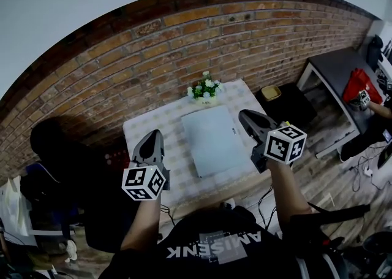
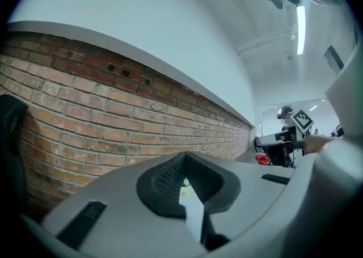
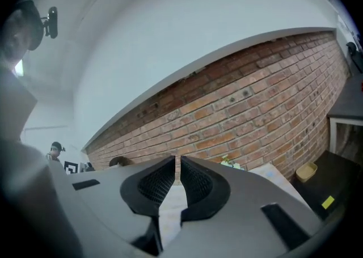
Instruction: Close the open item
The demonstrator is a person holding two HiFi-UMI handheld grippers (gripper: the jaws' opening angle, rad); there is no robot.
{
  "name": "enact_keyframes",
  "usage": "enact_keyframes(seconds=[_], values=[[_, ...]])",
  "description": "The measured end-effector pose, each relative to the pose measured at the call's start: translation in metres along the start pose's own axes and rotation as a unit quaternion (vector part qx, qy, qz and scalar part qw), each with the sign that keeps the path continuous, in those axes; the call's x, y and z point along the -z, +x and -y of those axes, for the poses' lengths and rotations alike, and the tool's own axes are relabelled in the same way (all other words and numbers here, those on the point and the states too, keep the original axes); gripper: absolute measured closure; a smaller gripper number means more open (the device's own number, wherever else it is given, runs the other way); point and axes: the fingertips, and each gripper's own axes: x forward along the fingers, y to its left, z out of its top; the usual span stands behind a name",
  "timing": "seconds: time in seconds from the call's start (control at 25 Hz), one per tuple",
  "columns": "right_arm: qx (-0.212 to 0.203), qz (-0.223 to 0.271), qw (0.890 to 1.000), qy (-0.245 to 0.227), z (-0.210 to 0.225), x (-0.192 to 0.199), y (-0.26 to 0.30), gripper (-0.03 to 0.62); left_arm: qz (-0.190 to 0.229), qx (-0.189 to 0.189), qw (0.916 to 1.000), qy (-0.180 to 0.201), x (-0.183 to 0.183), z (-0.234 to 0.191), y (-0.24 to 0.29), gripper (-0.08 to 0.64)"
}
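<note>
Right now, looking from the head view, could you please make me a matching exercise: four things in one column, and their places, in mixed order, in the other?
Things:
1. laptop
2. flowers
3. yellow bowl
4. red bag

Places:
A. on the grey desk at the far right
B. lying flat in the middle of the checked table
C. on the dark stand right of the table
D. at the table's far edge, by the brick wall

Pairs: 1-B, 2-D, 3-C, 4-A
</note>
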Motion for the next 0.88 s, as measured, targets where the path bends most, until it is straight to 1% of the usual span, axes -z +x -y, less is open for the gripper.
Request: enact_keyframes(seconds=[0.08,0.16,0.2,0.24,0.36,0.48,0.56,0.68,0.76,0.88], values=[[0.0,0.005,1.0,-0.021,-0.009,-0.005,-0.003,0.534,-0.001,0.01,0.9998,-0.016,-0.005,0.0,-0.002,0.546],[0.005,0.015,0.999,-0.04,-0.016,-0.01,-0.006,0.534,-0.004,0.029,0.999,-0.034,-0.01,0.003,-0.004,0.548],[0.008,0.019,0.999,-0.05,-0.019,-0.011,-0.007,0.534,-0.006,0.034,0.9987,-0.037,-0.012,0.004,-0.006,0.548],[0.012,0.021,0.998,-0.061,-0.022,-0.012,-0.007,0.535,-0.009,0.033,0.9989,-0.033,-0.013,0.003,-0.008,0.548],[0.018,0.027,0.995,-0.098,-0.033,-0.015,-0.007,0.538,-0.016,0.018,0.9997,-0.003,-0.015,-0.001,-0.016,0.548],[0.037,0.035,0.991,-0.126,-0.035,-0.016,-0.009,0.541,-0.014,0.004,0.9999,-0.001,-0.018,-0.008,-0.021,0.548],[0.049,0.037,0.99,-0.13,-0.034,-0.015,-0.011,0.543,-0.008,-0.007,0.9999,0.002,-0.02,-0.012,-0.025,0.548],[0.059,0.041,0.987,-0.141,-0.033,-0.015,-0.015,0.546,0.0,-0.02,0.9997,0.016,-0.026,-0.016,-0.03,0.548],[0.064,0.047,0.986,-0.15,-0.033,-0.019,-0.018,0.549,0.003,-0.024,0.9995,0.023,-0.029,-0.017,-0.03,0.548],[0.07,0.053,0.984,-0.156,-0.032,-0.025,-0.021,0.551,0.004,-0.026,0.9994,0.023,-0.029,-0.016,-0.029,0.548]])
